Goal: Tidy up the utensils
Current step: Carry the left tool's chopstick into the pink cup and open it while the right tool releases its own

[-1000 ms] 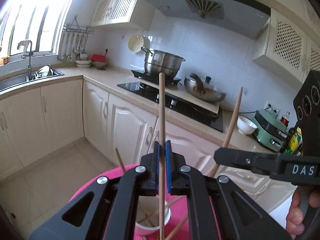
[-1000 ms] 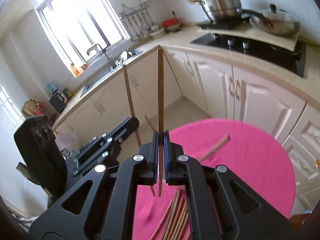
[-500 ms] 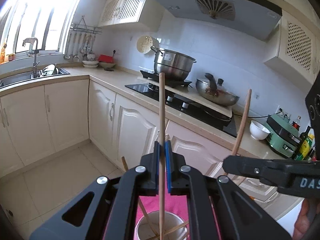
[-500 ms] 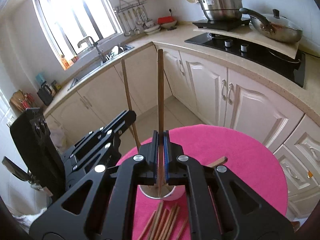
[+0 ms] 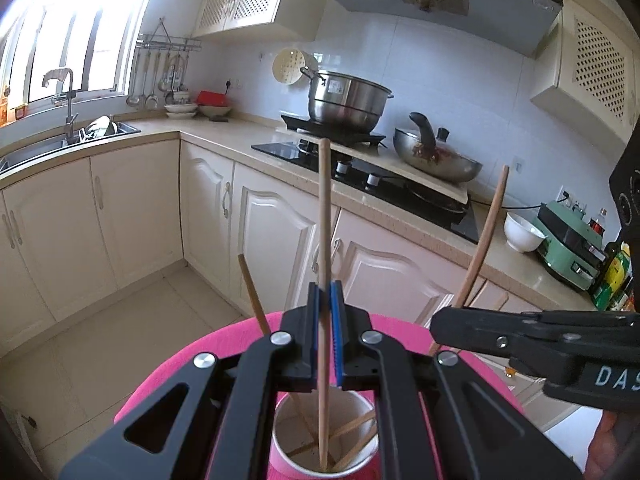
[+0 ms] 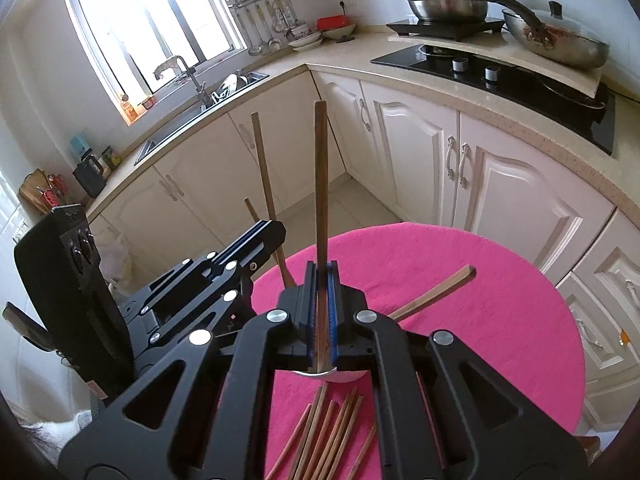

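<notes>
My left gripper (image 5: 325, 292) is shut on a pale wooden chopstick (image 5: 324, 216) that stands upright. Its lower end reaches into a white paper cup (image 5: 288, 452) holding several other chopsticks. My right gripper (image 6: 321, 272) is shut on a darker chopstick (image 6: 321, 184), also upright, with its lower end at the cup's rim (image 6: 320, 374). The cup stands on a round pink table (image 6: 460, 320). Each gripper shows in the other's view: the right gripper (image 5: 436, 326) beside the cup, the left gripper (image 6: 276, 232) to the left.
Several loose chopsticks (image 6: 328, 432) lie on the pink cloth in front of the cup. One chopstick (image 6: 436, 294) leans out of the cup to the right. Kitchen cabinets (image 5: 264, 216), a hob (image 6: 500, 76) with pots and a sink (image 5: 68, 140) lie beyond the table.
Both grippers have come down with their chopsticks. The cup has come into full view under the left gripper, and the left chopstick's tip now stands inside it.
</notes>
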Motion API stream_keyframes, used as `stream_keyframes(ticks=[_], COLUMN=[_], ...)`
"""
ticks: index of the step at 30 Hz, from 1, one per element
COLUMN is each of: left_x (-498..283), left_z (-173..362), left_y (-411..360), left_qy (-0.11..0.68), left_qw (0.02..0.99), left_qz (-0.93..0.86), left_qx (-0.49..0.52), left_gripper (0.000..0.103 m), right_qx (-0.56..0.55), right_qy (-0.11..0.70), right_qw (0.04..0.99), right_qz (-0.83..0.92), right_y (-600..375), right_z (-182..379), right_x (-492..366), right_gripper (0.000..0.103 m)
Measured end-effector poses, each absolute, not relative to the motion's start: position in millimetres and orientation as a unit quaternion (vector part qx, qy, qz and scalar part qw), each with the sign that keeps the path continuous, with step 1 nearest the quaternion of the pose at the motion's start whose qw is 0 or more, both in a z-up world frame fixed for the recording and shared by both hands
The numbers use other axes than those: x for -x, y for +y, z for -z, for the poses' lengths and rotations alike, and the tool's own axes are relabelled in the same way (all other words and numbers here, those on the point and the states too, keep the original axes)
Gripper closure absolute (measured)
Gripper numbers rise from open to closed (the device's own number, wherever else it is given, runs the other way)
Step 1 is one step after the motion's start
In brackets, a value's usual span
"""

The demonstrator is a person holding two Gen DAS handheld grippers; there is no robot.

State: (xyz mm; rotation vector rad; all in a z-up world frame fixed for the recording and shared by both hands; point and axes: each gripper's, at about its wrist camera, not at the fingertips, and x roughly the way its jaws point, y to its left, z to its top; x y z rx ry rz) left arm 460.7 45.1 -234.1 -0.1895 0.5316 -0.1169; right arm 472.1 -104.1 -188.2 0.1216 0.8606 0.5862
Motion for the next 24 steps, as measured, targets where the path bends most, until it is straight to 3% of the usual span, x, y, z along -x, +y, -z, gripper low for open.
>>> stream_keyframes(ticks=[4,6,16,24], left_x=[-453.7,-450.2,-423.2,-406.8], left_z=[230.3,228.2,219.4,209.9], left_y=[46.1,48.9,66.9,73.2], left_qy=[0.269,0.276,0.288,0.295], left_qw=[0.958,0.956,0.952,0.949], left_qz=[0.053,0.048,0.021,0.009], left_qx=[0.085,0.088,0.101,0.106], left_gripper=[0.096,0.08,0.08,0.07], right_qx=[-0.055,-0.052,-0.043,-0.037], right_qy=[0.412,0.412,0.416,0.415], right_qw=[0.865,0.864,0.864,0.864], right_qz=[-0.282,-0.283,-0.282,-0.281], right_y=[-101.1,-98.9,-92.6,-84.0], right_z=[188.2,188.1,190.3,185.2], right_x=[-468.6,-466.1,-456.4,-445.6], right_gripper=[0.098,0.098,0.098,0.097])
